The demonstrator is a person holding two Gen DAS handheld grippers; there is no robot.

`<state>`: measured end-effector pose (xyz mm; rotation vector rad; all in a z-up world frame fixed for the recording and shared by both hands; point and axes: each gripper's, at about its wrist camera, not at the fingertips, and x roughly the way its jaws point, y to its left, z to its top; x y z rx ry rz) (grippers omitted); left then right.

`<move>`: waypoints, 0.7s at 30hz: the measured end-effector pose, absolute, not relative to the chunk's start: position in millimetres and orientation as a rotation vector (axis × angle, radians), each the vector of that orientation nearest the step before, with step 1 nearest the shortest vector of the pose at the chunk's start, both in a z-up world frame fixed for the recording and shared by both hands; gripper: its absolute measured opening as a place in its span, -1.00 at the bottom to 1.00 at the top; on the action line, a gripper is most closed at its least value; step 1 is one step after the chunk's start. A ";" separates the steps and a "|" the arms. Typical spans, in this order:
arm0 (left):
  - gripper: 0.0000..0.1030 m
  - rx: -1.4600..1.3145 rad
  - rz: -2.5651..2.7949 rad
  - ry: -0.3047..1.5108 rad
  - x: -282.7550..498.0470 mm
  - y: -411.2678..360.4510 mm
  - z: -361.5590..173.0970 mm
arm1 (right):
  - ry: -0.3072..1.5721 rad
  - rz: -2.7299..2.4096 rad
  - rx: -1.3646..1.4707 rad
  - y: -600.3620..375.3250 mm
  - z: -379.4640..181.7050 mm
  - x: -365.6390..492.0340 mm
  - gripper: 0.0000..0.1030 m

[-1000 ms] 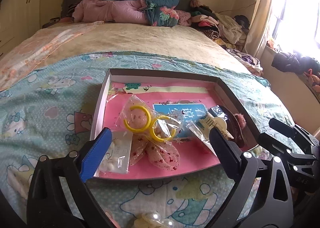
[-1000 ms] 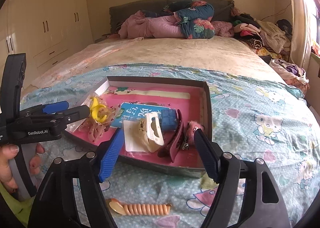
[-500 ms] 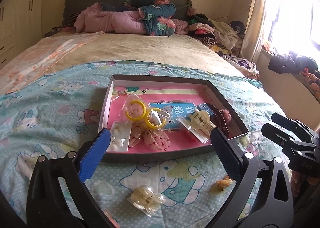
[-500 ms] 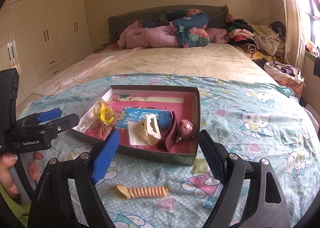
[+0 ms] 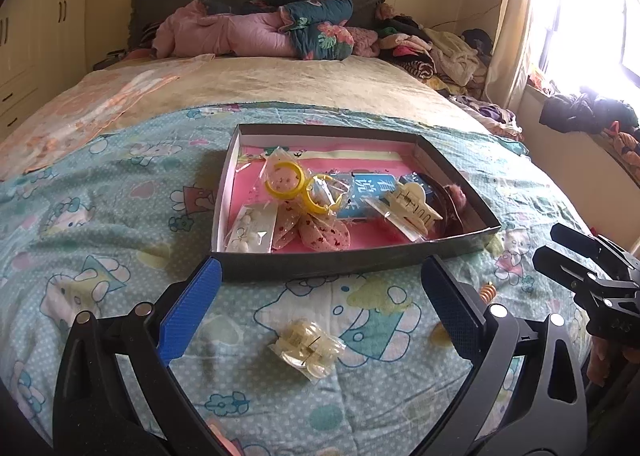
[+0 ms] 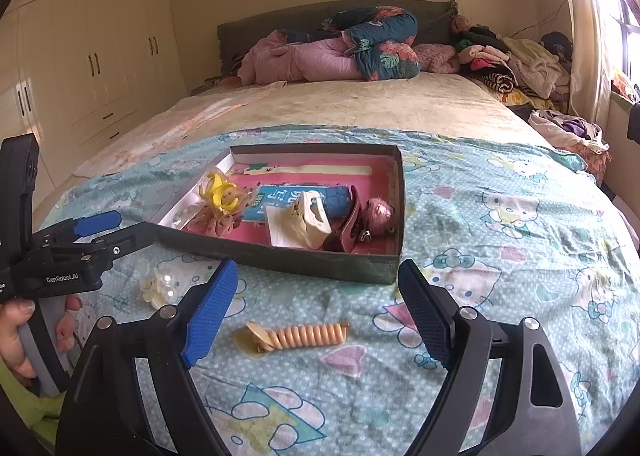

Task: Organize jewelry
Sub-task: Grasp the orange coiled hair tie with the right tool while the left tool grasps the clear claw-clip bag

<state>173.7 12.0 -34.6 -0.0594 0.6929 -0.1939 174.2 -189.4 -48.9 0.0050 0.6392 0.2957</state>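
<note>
A shallow dark box [image 5: 452, 176] [image 6: 400, 208] with a pink floor lies on the cartoon bedspread. In it are bagged yellow rings [image 5: 284, 180] [image 6: 220, 190], a bag of pearl pieces [image 5: 250, 226], a blue card [image 5: 368, 192], a cream claw clip [image 5: 412, 204] [image 6: 310, 216] and a dark red clip with a pink pompom [image 6: 360, 216]. On the bedspread before the box lie a pale clear claw clip [image 5: 308, 344] [image 6: 160, 288] and an orange spiral hair tie [image 6: 296, 336] [image 5: 486, 292]. My left gripper [image 5: 320, 268] hovers open above the clear clip. My right gripper [image 6: 318, 268] hovers open above the spiral tie, holding nothing.
Folded pink and floral quilts [image 6: 340, 52] and a clothes pile [image 6: 512, 60] sit at the head of the bed. White wardrobes [image 6: 92, 64] stand to the left, a bright window [image 5: 592, 16] to the right. A hand [image 6: 16, 328] grips the left gripper's handle.
Both grippers have drawn back from the box toward the near side of the bed. The clear clip and the spiral tie have come into view. The right jaws stand slightly wider.
</note>
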 end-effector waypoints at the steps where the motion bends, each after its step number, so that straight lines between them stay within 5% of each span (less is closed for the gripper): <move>1: 0.78 -0.057 -0.192 0.699 171.8 12.2 -36.6 | 0.647 0.297 0.004 -188.2 -51.6 172.5 0.55; 21: 0.77 -0.020 -0.181 0.835 166.7 23.3 -89.1 | 0.814 0.257 0.090 -176.7 -102.0 174.5 0.50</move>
